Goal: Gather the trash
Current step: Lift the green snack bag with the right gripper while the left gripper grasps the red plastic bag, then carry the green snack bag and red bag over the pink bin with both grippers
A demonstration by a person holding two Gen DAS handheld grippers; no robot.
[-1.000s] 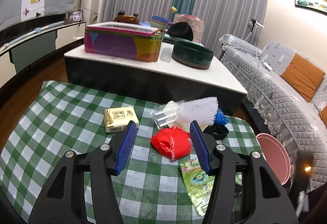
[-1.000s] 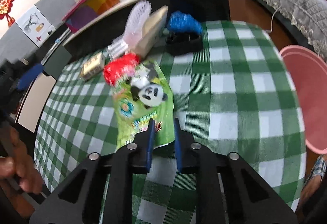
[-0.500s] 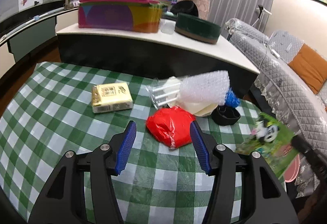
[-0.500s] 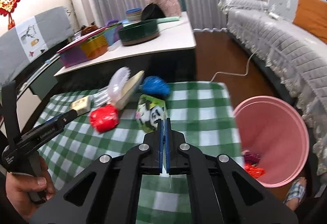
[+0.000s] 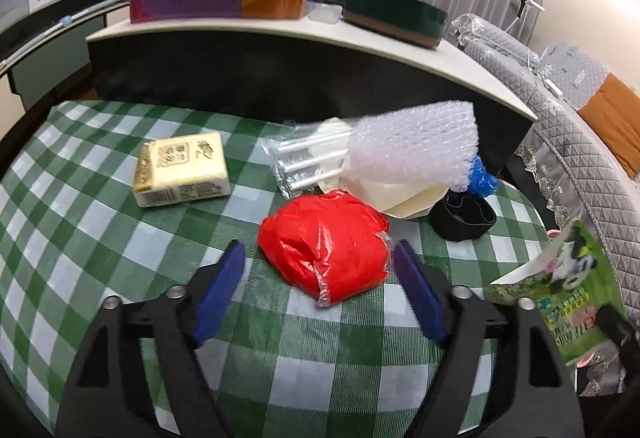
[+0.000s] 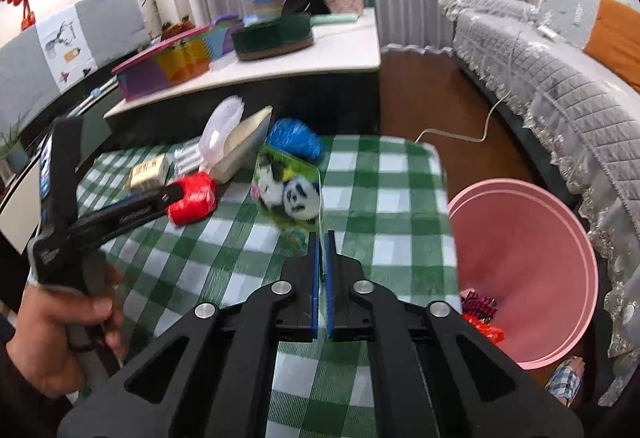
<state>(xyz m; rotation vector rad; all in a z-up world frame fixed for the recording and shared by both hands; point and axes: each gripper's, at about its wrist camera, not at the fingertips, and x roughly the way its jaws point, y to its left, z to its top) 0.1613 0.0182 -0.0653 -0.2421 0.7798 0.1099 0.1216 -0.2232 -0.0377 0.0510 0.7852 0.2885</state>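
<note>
Sitting on the green checked table point(image 5: 100, 238), from left to right: yellow pack point(image 5: 182, 168), red bag point(image 5: 328, 242) between the wide-open fingers of the left gripper point(image 5: 318, 266), bubble wrap point(image 5: 412, 148), black cup point(image 5: 462, 218). Pinching the panda wrapper point(image 6: 290, 194) tight in the right gripper point(image 6: 321, 238), up off the table, just left of the pink bin point(image 6: 528, 270) on the floor.

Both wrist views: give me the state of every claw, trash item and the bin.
left claw: open, straddling red bag
right claw: shut on panda wrapper
panda wrapper: lifted off table
red bag: lying on table
pink bin: open, some trash inside
</note>
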